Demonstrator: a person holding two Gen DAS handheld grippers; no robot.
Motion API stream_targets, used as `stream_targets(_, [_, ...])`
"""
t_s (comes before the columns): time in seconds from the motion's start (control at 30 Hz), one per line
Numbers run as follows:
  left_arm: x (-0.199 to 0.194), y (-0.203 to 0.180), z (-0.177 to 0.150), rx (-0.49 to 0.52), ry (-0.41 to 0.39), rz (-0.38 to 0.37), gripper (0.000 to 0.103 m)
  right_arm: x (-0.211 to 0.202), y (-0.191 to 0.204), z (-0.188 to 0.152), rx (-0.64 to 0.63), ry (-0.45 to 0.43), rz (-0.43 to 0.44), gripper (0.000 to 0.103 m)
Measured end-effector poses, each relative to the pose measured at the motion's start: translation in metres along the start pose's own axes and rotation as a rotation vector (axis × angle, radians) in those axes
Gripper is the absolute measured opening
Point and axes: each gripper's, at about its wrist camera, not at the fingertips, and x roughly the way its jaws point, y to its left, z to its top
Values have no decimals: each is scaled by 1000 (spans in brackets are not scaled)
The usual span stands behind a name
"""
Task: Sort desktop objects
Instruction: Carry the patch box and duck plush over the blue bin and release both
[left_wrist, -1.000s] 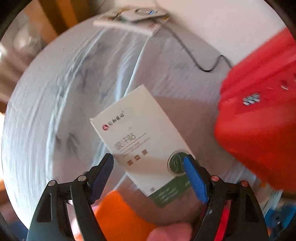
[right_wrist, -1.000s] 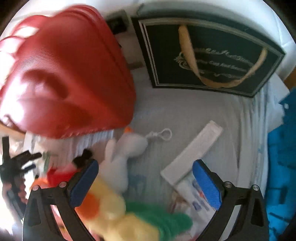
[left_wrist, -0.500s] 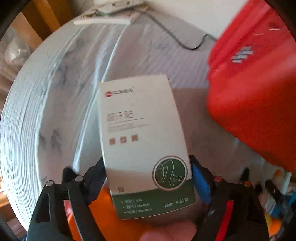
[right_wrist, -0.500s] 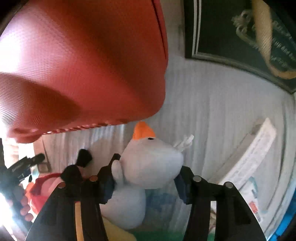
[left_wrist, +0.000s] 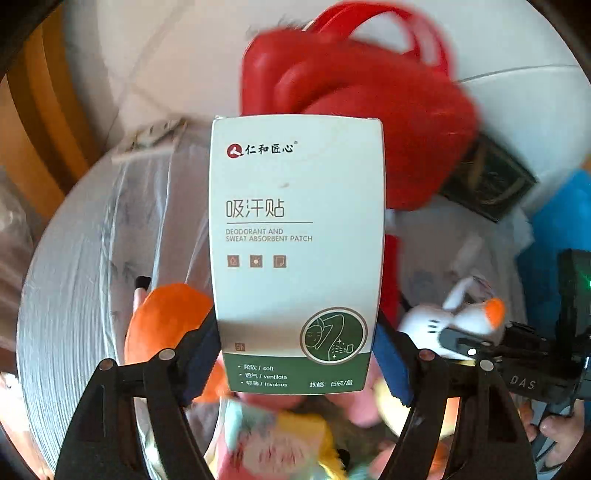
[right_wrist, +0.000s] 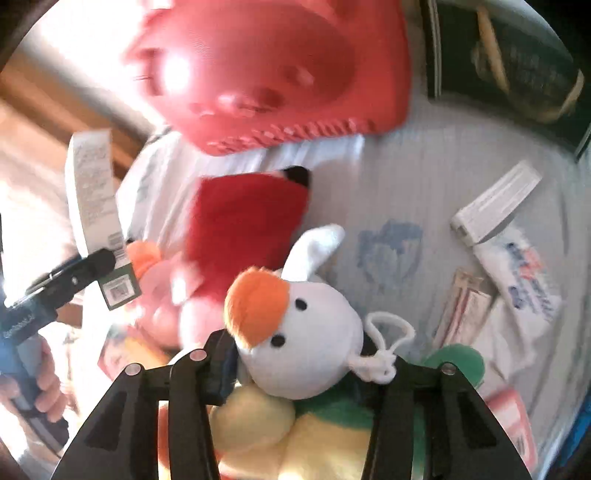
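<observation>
Left gripper (left_wrist: 297, 356): white box (left_wrist: 295, 236) clamped at lower end, long axis pointing away from fingers, lifted above table (left_wrist: 88, 258). Right gripper (right_wrist: 308, 363): white plush toy (right_wrist: 306, 328) held; red basket (left_wrist: 354, 110) ahead.

Right claw gripping the white plush duck above the cluttered surface.

My right claw (right_wrist: 295, 354) has its two black fingers pressed against the sides of a white plush duck (right_wrist: 306, 332) with an orange beak, its white loop cord trailing toward my right finger. Under the duck I see a yellow and green plush (right_wrist: 314, 432); beyond it a red and pink plush (right_wrist: 236, 236). A red bag (right_wrist: 273, 74) sits further back on the pale cloth-covered surface (right_wrist: 399, 177), a dark gift bag (right_wrist: 509, 62) beside it. To my right lie a white box (right_wrist: 495, 203) and a toothpaste tube (right_wrist: 524, 280). At far left the left claw (right_wrist: 74, 273) holds a white carton (right_wrist: 96, 199).
</observation>
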Motion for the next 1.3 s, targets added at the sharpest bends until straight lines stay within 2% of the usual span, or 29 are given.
stream_targets(0.1, [-48,-17,-22,52,-80,-12,76,-41,13,-29,-15,-84,6,45])
stream_targets(0.23, [-78,-36,-38,107,-141,-31,76,-95,18,-44,-63,-213,-49,45])
stream_targets(0.37, [-112,-63,-54,161,-203,-47,76,-138,28,-62,-57,-325,-82,45])
stream_targets(0.63, [-154,-120,-80,274,-252,-125,76,-230,25,-121,-11,-494,-176,44])
stream_targets(0.83, [-179,-174,-98,364,-287,-193,76,-291,0,-161,63,-604,-264,45])
stream_targets(1.03, [-207,-244,-115,463,-320,-271,76,-356,-28,-205,159,-712,-392,45])
stream_targets(1.3, [-225,-352,-133,612,-339,-387,76,-429,-88,-263,306,-775,-542,45])
